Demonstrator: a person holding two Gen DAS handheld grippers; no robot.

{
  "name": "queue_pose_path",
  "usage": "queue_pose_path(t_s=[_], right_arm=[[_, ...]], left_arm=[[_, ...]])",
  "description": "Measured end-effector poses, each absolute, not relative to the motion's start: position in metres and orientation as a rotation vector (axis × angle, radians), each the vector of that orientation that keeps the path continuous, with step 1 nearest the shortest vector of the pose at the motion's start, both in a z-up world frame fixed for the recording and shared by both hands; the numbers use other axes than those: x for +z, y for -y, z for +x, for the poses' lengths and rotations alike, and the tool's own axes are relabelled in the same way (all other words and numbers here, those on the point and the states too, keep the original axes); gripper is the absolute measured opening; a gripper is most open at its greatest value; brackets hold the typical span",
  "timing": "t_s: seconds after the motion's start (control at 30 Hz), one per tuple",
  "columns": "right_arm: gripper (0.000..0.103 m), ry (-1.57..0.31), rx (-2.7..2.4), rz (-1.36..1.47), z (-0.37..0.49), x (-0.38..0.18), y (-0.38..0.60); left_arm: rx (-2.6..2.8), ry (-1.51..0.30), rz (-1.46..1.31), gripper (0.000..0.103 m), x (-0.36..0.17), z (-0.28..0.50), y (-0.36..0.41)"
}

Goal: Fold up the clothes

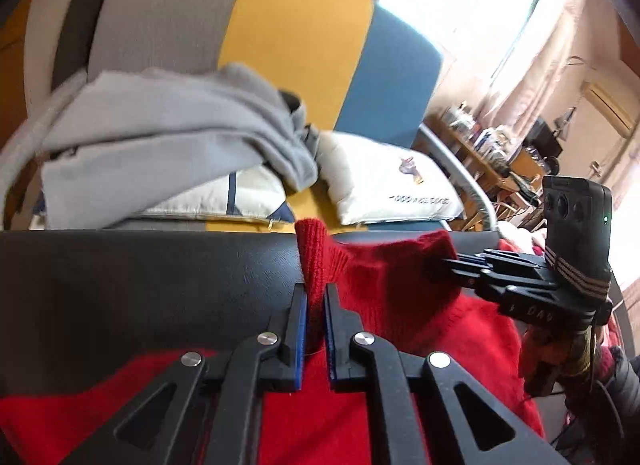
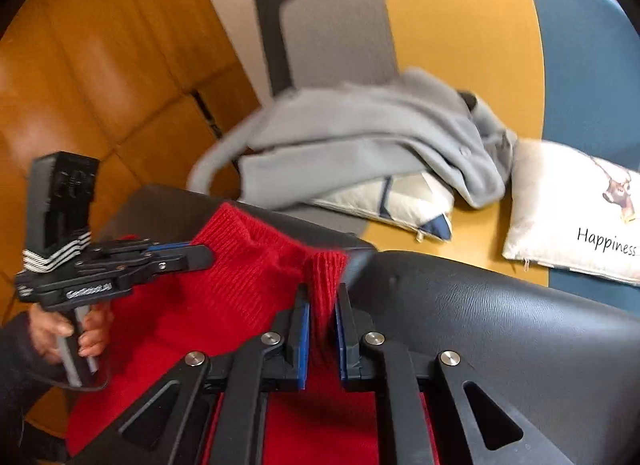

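A red knitted sweater (image 1: 384, 305) lies over a black leather surface (image 1: 140, 269). My left gripper (image 1: 316, 293) is shut on a ribbed edge of the sweater and lifts it a little. My right gripper (image 2: 322, 297) is shut on another ribbed edge of the same sweater (image 2: 248, 277). In the left wrist view the right gripper (image 1: 452, 265) pinches the sweater from the right. In the right wrist view the left gripper (image 2: 200, 253) pinches it from the left. A grey garment (image 1: 172, 133) lies crumpled on cushions behind; it also shows in the right wrist view (image 2: 372, 141).
A sofa with grey, yellow and blue panels (image 1: 296, 37) stands behind the black surface. White cushions (image 1: 384, 181) lie on it, one printed "Happiness" (image 2: 580, 217). A cluttered desk (image 1: 492, 145) stands at the right by a bright window. A wooden floor (image 2: 80, 77) lies at the left.
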State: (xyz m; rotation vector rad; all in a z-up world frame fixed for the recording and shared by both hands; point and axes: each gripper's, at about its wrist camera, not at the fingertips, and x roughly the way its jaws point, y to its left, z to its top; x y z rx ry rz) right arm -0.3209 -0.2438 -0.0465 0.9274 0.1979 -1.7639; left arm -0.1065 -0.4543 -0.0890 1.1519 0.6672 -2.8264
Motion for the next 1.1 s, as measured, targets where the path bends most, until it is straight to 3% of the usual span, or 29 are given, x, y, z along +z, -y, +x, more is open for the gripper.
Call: queue_pose_path(t_s=[0.27, 0.33, 0.4, 0.6, 0.73, 0.83, 0.93, 1.1], right_arm=[[0.011, -0.199, -1.750, 0.943, -0.244, -0.068, 0.176], [0.016, -0.242, -1.755, 0.995, -0.233, -0.083, 0.165], [0.022, -0.262, -1.744, 1.053, -0.228, -0.092, 0.154], [0.024, -0.180, -1.791, 0.967, -0.223, -0.053, 0.147], [0.043, -0.200, -1.810, 0.985, -0.219, -0.056, 0.184], [0.043, -0.343, -1.848, 1.046, -0.211, -0.090, 0.206], [0.043, -0.360, -1.881, 0.988, -0.203, -0.097, 0.197], [0.043, -0.394, -1.931, 0.900, -0.192, -0.108, 0.185]], left_arm=[[-2.768, -0.707, 1.195, 0.010, -0.119, -0.033, 0.429], [-2.721, -0.749, 1.235, 0.019, -0.132, -0.018, 0.428], [-2.684, -0.810, 1.237, 0.020, -0.140, 0.000, 0.432], [-2.674, -0.956, 1.063, 0.024, -0.112, 0.009, 0.440], [-2.704, -0.822, 1.124, 0.025, -0.105, -0.029, 0.406], [-2.666, -0.674, 1.214, 0.025, -0.132, -0.043, 0.389], [-2.665, -0.538, 1.164, 0.026, -0.154, -0.036, 0.379], [-2.650, -0.500, 1.138, 0.026, -0.155, -0.035, 0.373]])
